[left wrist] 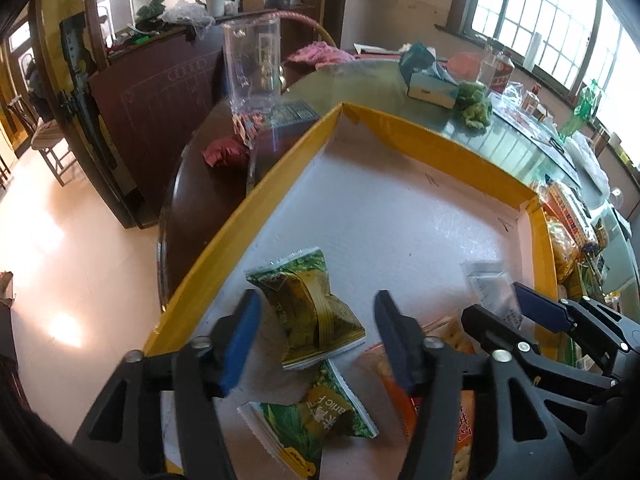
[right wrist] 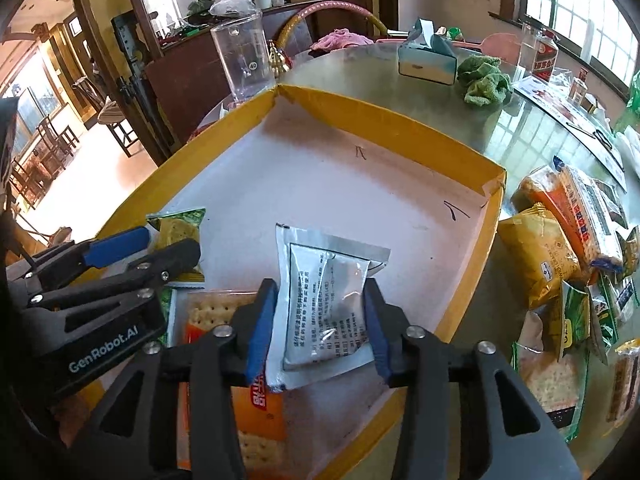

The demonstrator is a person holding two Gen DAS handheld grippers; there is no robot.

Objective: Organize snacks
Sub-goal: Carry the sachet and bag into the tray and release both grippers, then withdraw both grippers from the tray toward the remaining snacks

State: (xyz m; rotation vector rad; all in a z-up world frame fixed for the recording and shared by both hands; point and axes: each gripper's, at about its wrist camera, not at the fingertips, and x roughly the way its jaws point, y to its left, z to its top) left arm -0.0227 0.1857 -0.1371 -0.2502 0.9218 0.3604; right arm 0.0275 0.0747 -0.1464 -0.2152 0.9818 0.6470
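Observation:
A shallow yellow-rimmed tray (left wrist: 240,224) (right wrist: 380,120) with a white floor sits on the round table. My left gripper (left wrist: 318,300) is open over a green snack packet (left wrist: 320,320) that lies between its blue pads without touching them. A second green packet (left wrist: 316,412) lies just below it. My right gripper (right wrist: 320,286) stands open around a silver packet (right wrist: 324,312), which rests partly on an orange cracker pack (right wrist: 260,408). The two grippers are side by side, and each shows in the other's view: the left gripper (right wrist: 170,240) and the right gripper (left wrist: 494,300).
Several loose snack packs (right wrist: 560,248) are piled on the glass tabletop right of the tray. Beyond the tray stand a clear measuring cup (right wrist: 240,60), a tissue box (right wrist: 426,60) and a green cloth (right wrist: 484,80). The table edge and floor lie to the left.

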